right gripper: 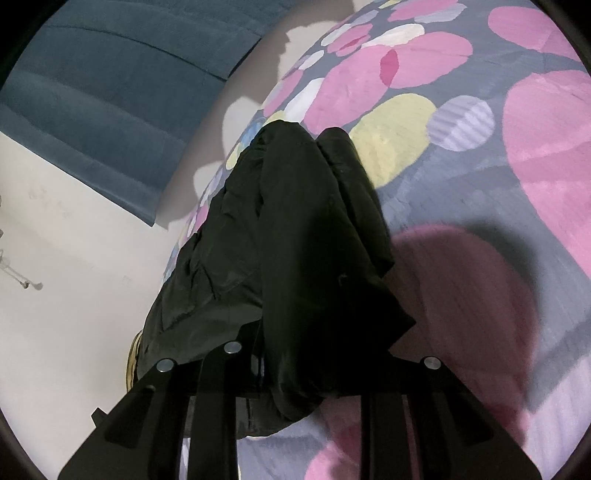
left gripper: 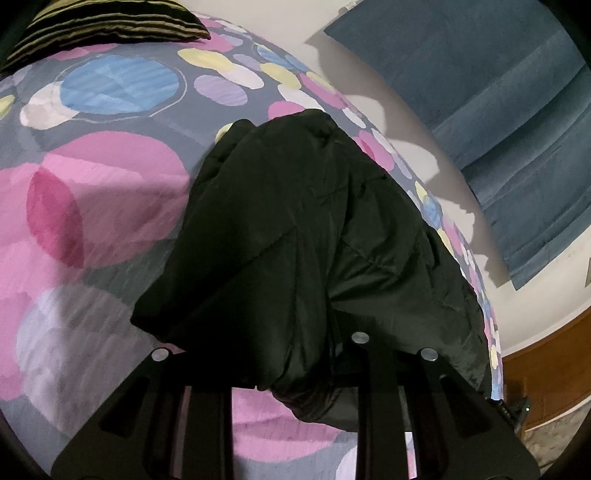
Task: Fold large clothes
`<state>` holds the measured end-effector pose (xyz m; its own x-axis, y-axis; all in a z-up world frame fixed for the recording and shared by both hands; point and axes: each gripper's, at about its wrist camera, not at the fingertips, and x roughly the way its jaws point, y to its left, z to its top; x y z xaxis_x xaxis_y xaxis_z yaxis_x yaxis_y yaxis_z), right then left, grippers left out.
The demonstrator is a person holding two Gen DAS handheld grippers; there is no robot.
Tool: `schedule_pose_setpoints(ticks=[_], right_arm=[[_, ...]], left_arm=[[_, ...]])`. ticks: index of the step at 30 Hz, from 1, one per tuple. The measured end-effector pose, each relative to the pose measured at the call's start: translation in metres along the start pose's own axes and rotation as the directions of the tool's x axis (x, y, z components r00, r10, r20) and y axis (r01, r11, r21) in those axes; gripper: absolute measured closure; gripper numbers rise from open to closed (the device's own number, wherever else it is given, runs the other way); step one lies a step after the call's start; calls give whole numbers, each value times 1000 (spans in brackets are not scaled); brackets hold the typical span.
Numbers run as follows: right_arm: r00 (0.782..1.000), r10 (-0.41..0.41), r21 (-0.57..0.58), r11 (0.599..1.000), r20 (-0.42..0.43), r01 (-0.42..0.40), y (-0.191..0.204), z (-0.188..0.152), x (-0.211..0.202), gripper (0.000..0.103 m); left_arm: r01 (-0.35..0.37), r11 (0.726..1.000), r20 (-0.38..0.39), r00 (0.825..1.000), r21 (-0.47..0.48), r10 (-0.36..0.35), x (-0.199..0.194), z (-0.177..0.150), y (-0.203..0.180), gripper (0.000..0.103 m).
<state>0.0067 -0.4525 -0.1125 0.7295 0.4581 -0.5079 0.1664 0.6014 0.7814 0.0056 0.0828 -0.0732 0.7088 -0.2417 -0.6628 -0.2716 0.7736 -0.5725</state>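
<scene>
Black jacket (left gripper: 295,236), bunched on bedspread (left gripper: 103,192): near edge clamped in left gripper (left gripper: 295,373) and in right gripper (right gripper: 295,384), remainder stretching ahead of both.

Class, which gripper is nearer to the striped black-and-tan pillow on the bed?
Left. The pillow lies beyond the left gripper, across the bedspread; the right gripper's view shows no pillow.
</scene>
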Motion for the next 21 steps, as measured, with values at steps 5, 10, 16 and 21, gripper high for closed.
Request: schedule_pose_setpoints(ticks=[5, 10, 16, 21], right_arm=[[1000, -5, 1, 1000, 0, 5, 0, -4, -5, 79], [1000, -1, 8, 1000, -2, 1, -3, -9, -10, 79], [1000, -1, 11, 1000, -8, 1, -3, -11, -14, 79], [1000, 2, 18, 1000, -14, -2, -5, -11, -18, 79]], left_arm=[[2, 1000, -10, 1000, -4, -2, -10, -9, 4, 80], [-1, 1000, -10, 1000, 10, 1, -22, -18, 6, 80], [0, 1000, -5, 1000, 19, 0, -39, -29, 8, 81], [-2, 1000, -14, 1000, 26, 2, -51, -38, 9, 81]])
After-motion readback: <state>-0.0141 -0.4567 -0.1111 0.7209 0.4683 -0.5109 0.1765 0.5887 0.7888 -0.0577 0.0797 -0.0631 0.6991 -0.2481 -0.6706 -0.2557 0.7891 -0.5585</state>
